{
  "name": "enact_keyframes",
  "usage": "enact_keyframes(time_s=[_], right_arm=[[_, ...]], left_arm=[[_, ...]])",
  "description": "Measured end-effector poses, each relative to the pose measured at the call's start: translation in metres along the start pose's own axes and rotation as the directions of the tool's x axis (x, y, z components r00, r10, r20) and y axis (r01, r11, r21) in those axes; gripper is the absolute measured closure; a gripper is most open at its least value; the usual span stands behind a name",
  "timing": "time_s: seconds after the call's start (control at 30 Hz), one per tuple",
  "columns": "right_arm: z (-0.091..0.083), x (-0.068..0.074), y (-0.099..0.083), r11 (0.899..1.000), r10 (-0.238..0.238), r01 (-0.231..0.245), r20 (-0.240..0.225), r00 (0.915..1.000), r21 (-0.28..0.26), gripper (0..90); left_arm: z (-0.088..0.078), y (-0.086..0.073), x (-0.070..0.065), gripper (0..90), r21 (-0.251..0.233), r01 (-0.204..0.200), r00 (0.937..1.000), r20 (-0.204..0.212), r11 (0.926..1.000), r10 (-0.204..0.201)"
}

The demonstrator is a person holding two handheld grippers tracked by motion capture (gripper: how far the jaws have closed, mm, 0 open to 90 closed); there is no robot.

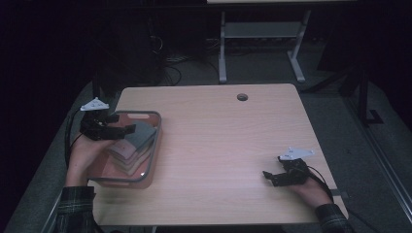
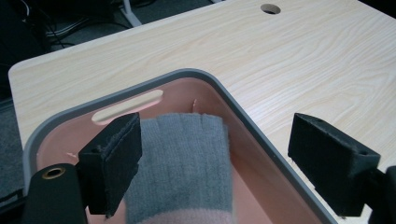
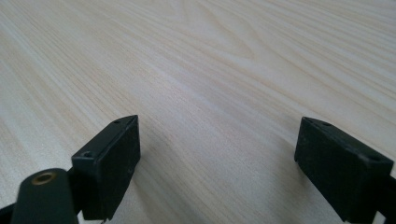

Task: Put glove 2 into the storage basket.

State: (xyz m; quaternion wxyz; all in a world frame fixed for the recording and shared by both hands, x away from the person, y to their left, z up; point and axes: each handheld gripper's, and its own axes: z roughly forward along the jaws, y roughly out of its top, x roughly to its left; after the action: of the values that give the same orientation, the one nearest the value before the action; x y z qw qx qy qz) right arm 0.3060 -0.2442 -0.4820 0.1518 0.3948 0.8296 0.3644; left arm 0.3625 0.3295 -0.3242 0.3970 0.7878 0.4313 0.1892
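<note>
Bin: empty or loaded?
Loaded. The bin holds folded cloths, grey on top of pink; the open left gripper hovers over them.

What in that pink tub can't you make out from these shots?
- Folded cloths, high view: dim and blurred, count unclear.
- Grey knit cloth, left gripper view: lower part cut off by the bottom edge.
- Tub floor: covered by the cloths.

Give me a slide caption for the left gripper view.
Open left gripper poised over a folded grey knit cloth inside a pink bin with a grey rim on a pale wooden table.
</note>
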Motion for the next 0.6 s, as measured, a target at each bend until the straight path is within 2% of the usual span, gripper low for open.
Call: enact_keyframes(time_s=[0.13,0.33,0.47,0.6], right_arm=[[0.000,0.000,0.000,1.000,0.000,0.000,0.000,1.0000,0.000,13.9],[0.000,0.000,0.000,1.000,0.000,0.000,0.000,1.0000,0.000,13.9],[0.000,0.000,0.000,1.000,0.000,0.000,0.000,1.0000,0.000,13.9],[0.000,0.000,0.000,1.000,-0.001,0.001,0.000,1.0000,0.000,13.9]], left_arm=[[0.001,0.002,-0.002,17.1,0.010,-0.014,0.9998,0.014,0.9998,0.014],[0.014,0.006,-0.019,17.0,0.014,-0.040,0.9968,0.070,0.9991,0.039],[0.027,0.010,-0.037,17.0,0.017,-0.065,0.9899,0.127,0.9978,0.062],[0.039,0.011,-0.057,17.0,0.020,-0.089,0.9797,0.182,0.9959,0.084]])
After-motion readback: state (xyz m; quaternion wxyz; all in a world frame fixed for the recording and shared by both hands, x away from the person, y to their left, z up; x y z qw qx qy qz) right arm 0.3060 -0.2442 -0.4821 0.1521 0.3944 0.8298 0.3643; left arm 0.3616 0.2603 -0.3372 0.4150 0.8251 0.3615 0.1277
